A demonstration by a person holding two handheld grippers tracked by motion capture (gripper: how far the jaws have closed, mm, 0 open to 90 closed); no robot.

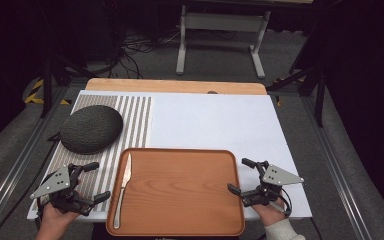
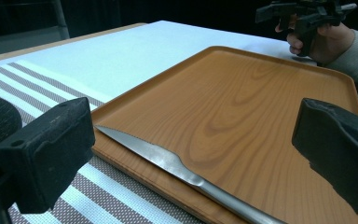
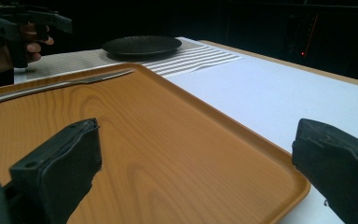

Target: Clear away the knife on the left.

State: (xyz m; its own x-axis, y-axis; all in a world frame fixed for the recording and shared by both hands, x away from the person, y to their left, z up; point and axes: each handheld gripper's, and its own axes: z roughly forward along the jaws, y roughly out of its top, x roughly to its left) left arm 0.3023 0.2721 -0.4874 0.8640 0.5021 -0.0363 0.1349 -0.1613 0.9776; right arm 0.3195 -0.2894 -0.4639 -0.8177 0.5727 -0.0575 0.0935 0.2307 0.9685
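A wooden tray (image 1: 185,190) lies at the table's near edge, also seen as tray (image 2: 242,102) and tray (image 3: 144,140). A steel knife (image 1: 122,191) rests along its left rim, blade pointing away; it shows as knife (image 2: 177,163) and knife (image 3: 60,84). A dark round plate (image 1: 91,128) sits on a striped mat (image 1: 135,120) at the left, the same plate (image 3: 142,45) seen far off. My left gripper (image 1: 96,181) is open beside the tray's left edge. My right gripper (image 1: 241,176) is open at the tray's right edge. Both hold nothing.
A white sheet (image 1: 215,120) covers most of the wooden table (image 1: 175,86). Beyond the table stand a grey frame (image 1: 220,35) and loose cables on the floor. Metal rails run along both table sides.
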